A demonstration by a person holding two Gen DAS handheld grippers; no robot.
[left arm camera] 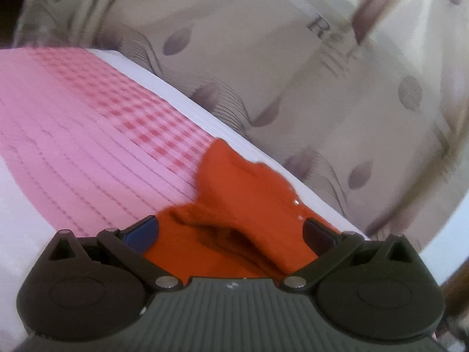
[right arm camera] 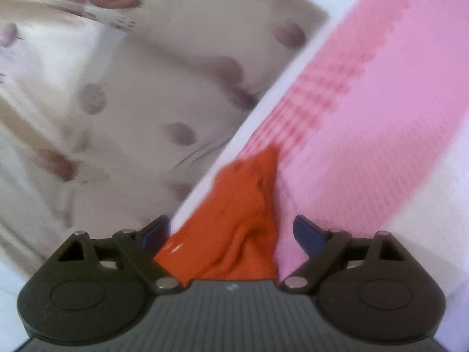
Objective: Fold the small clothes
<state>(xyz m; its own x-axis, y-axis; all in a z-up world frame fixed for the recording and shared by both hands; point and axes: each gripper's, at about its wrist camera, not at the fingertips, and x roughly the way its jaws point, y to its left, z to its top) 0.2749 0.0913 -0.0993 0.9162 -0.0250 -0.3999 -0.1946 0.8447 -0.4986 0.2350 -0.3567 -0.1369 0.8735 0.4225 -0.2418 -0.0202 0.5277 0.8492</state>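
A small orange garment (left arm camera: 234, 193) lies bunched on a pink and white cloth (left arm camera: 88, 123) near its edge. My left gripper (left arm camera: 231, 231) is open, its blue-padded fingers (left arm camera: 143, 231) spread on either side of the orange fabric, which runs back between them. In the right wrist view the same orange garment (right arm camera: 243, 205) lies between the spread fingers (right arm camera: 307, 234) of my right gripper (right arm camera: 231, 231), which is also open. The fabric is crumpled and has small snaps. Neither gripper's pads are closed on it.
The pink checked cloth (right arm camera: 366, 117) has a white border (left arm camera: 205, 117) and lies over a beige mattress cover (left arm camera: 293, 73) with grey oval prints, also in the right wrist view (right arm camera: 132, 88). Both views are motion-blurred.
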